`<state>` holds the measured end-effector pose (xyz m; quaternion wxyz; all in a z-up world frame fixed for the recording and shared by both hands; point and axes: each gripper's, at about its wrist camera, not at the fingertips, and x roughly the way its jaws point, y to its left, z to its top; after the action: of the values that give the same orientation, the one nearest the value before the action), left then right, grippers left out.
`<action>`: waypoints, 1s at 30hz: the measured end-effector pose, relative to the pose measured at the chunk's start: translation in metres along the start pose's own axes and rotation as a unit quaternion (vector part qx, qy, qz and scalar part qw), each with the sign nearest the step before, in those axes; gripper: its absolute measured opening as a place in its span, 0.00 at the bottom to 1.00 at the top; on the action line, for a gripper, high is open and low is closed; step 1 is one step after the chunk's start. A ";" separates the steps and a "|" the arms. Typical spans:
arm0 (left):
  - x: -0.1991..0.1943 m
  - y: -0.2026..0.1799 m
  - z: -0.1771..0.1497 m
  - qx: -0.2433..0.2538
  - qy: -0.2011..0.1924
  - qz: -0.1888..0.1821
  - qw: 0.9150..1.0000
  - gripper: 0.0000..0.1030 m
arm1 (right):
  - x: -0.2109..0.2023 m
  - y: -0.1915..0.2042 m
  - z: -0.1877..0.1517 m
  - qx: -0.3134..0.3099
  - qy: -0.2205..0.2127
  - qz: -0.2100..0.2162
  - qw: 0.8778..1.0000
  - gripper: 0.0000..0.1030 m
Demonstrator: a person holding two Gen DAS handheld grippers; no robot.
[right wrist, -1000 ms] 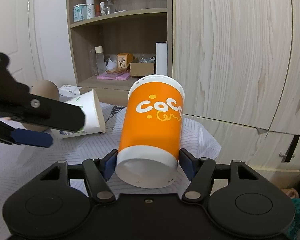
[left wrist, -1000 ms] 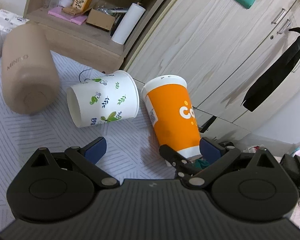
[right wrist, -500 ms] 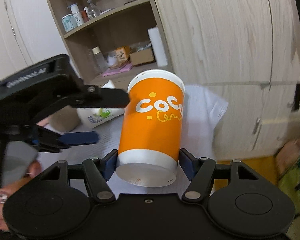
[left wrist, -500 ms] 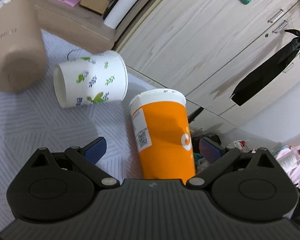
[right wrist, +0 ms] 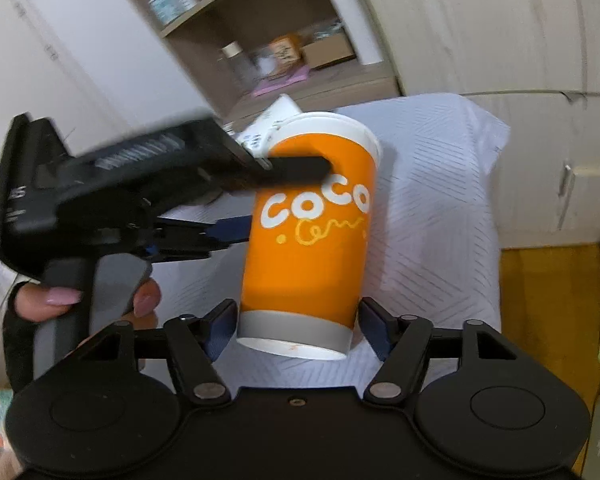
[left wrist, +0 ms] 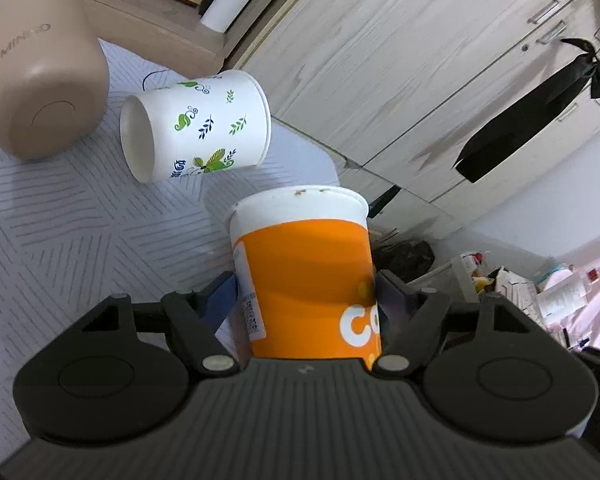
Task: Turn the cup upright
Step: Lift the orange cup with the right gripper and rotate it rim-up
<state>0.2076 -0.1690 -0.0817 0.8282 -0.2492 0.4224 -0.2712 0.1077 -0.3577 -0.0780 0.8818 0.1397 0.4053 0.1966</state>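
Note:
An orange paper cup [left wrist: 312,276] with a white "CoCo" logo is held off the table, its white rim pointing away from both cameras. My left gripper [left wrist: 306,300] has its blue pads against both sides of the cup's upper body. My right gripper [right wrist: 296,326] is shut on the cup [right wrist: 312,232] at its grey base band. In the right wrist view the left gripper [right wrist: 284,196] reaches in from the left with one finger over the cup and one under it.
A white leaf-print paper cup [left wrist: 196,128] lies on its side on the striped tablecloth [left wrist: 60,216]. A beige MINISO flask [left wrist: 40,68] lies beyond it. Wooden shelves [right wrist: 300,40] and cabinet doors [left wrist: 380,60] stand behind. Clutter lies on the floor at right [left wrist: 520,284].
My left gripper has come in around the orange cup and closed on its upper body. The right gripper has tilted the cup while keeping hold of its base.

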 end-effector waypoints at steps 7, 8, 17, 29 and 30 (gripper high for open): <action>-0.005 0.006 0.002 0.006 0.004 -0.005 1.000 0.72 | 0.004 -0.002 0.018 -0.020 -0.011 0.001 1.000 0.83; -0.006 0.005 0.001 0.009 0.005 -0.004 1.000 0.72 | 0.005 -0.003 0.020 -0.019 -0.011 0.004 1.000 0.83; -0.023 -0.004 -0.011 0.067 -0.003 -0.006 0.998 0.71 | 0.013 0.002 0.016 -0.015 -0.020 0.046 0.999 0.76; -0.086 -0.010 -0.038 0.144 -0.027 -0.006 0.989 0.70 | -0.016 0.050 -0.012 -0.094 -0.049 0.041 0.993 0.73; -0.093 -0.009 -0.041 0.151 -0.031 -0.003 0.988 0.70 | -0.016 0.056 -0.014 -0.102 -0.049 0.042 0.993 0.73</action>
<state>0.1248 -0.1217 -0.0444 0.8681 -0.1308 0.3499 -0.3269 0.0742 -0.3137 -0.0540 0.9014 0.0749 0.3329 0.2664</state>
